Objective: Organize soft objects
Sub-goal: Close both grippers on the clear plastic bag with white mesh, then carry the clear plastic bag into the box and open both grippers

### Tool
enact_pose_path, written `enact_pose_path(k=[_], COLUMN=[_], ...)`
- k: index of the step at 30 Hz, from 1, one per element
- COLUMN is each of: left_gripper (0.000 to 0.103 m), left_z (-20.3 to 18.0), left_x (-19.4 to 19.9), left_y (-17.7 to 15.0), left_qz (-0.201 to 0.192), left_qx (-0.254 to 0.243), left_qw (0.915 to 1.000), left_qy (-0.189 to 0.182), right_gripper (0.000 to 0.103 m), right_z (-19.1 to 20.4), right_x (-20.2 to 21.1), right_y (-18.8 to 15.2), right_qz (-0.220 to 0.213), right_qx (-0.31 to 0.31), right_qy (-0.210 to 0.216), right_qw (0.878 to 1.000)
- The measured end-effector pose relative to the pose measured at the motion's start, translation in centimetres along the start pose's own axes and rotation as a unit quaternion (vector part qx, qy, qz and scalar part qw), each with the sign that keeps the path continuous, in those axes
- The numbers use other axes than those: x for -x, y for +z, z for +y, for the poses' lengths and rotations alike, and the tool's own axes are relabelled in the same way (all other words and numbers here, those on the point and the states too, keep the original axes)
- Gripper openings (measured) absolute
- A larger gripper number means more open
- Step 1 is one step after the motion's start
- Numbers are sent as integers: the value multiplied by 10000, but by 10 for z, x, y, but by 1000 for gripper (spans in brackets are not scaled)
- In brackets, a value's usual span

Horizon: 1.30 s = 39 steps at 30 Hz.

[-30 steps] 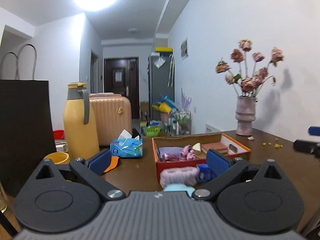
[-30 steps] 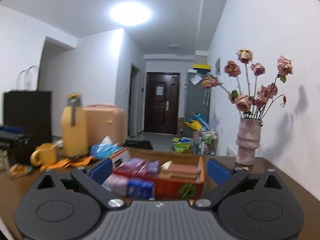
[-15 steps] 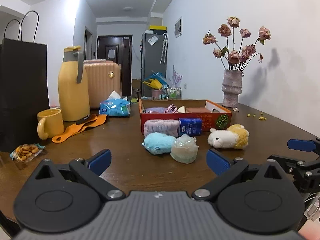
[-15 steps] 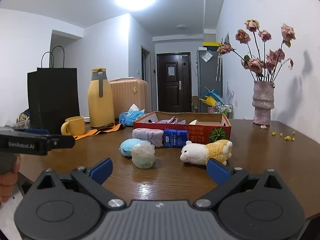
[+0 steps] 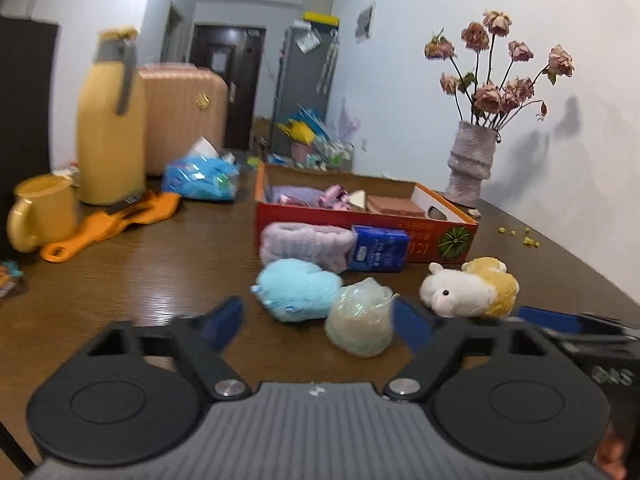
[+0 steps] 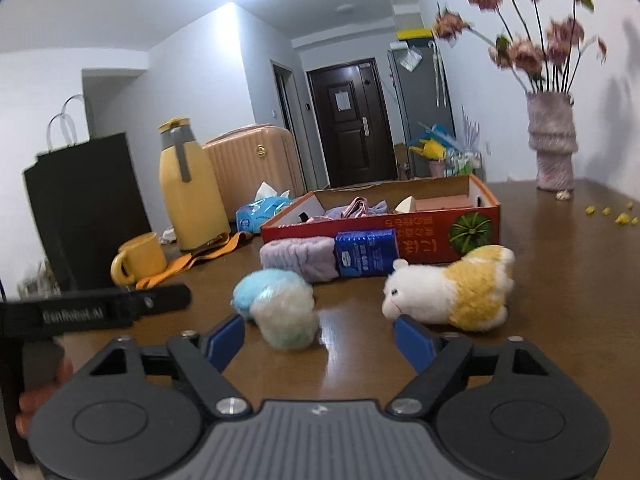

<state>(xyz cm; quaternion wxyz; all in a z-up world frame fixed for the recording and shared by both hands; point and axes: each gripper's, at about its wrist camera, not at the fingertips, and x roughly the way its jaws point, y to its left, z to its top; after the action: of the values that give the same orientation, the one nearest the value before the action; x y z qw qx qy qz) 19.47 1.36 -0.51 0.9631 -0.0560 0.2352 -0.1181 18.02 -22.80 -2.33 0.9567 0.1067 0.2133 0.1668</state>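
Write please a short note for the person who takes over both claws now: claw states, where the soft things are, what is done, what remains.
Left claw: open, empty, jaws just been closing.
Right claw: the same.
On the table, before the red box: blue plush, wrapped pale ball, alpaca plush, lilac headband, blue packet.
Done: some soft items lie in the box.
Left: those five.

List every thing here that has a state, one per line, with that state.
left gripper: open, empty, jaws just been closing
right gripper: open, empty, jaws just been closing
red box: open-topped, partly filled
white-and-yellow plush: lying on the table, outside the box
blue plush: on the table, against the wrapped ball
yellow jug: upright, lid on
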Motion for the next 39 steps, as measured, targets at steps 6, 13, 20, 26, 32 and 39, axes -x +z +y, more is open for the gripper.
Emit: enact_pose_path(k=[6, 13, 20, 26, 32, 39], left_gripper=[67, 21, 9, 7, 7, 7], left_z=[7, 21, 20, 3, -26, -45], left_x=[-48, -84, -86, -52, -6, 8], left_y=[9, 7, -1, -2, -10, -1], left_qz=[543, 1067, 1122, 1021, 817, 591], left_qx=[518, 849, 840, 650, 308, -33], left_qw=[9957, 9861, 9840, 9836, 9809, 9820], left_qy=[-546, -948, -1104, -1341, -1740, -1792], right_gripper=[56, 40, 16, 12, 12, 12], right_z=[-21, -32, -28, -18, -17, -18], right_x=[-69, -116, -117, -71, -2, 23], right_y=[21, 14, 8, 9, 1, 10], right_qz=[445, 1001, 1093, 905, 515, 201], right_qx=[-686, -1232, -1287, -1018, -1031, -996], right_qy=[369, 841, 1156, 1030, 859, 770], right_qw=[9960, 9837, 9788, 9853, 9896, 9918])
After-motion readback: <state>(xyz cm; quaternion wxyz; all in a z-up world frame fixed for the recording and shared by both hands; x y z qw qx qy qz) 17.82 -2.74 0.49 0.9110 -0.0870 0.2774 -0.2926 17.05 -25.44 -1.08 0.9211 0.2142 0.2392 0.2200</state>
